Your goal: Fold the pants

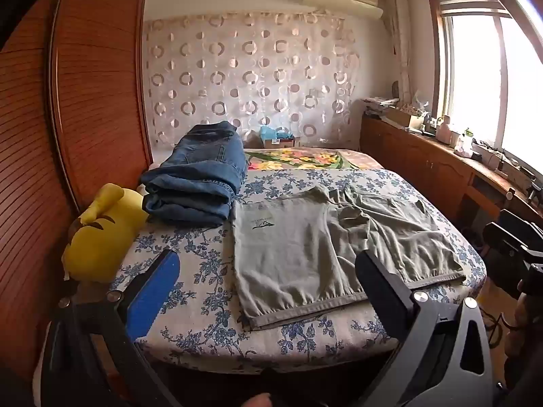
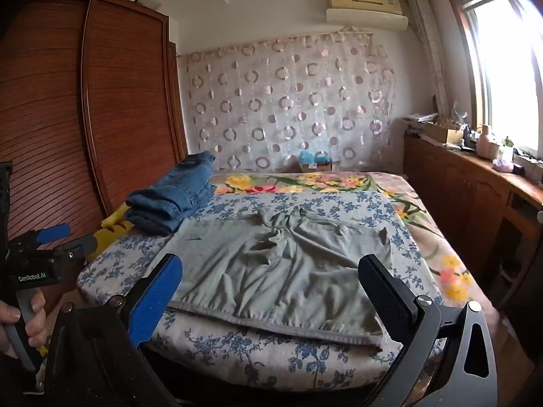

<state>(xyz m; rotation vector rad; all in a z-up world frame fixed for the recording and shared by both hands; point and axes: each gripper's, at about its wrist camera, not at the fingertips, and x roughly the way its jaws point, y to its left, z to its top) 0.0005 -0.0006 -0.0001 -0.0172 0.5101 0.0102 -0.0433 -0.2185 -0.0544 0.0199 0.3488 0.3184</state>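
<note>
Grey-green pants [image 1: 322, 254] lie spread on the floral bed cover [image 1: 190, 271], waistband toward me, legs bunched at the far end. They also show in the right wrist view [image 2: 271, 271]. My left gripper [image 1: 268, 281] is open and empty, held above the near edge of the bed over the pants' left half. My right gripper [image 2: 271, 288] is open and empty, held above the waistband. The left gripper also shows at the left of the right wrist view [image 2: 64, 237], held in a hand.
Folded blue jeans [image 1: 200, 183] are stacked at the bed's far left beside a yellow plush toy [image 1: 101, 230]. A wooden wardrobe [image 1: 95, 84] stands left. A low cabinet [image 1: 424, 156] with clutter runs under the window at right. A flowered blanket [image 1: 298, 159] covers the far bed.
</note>
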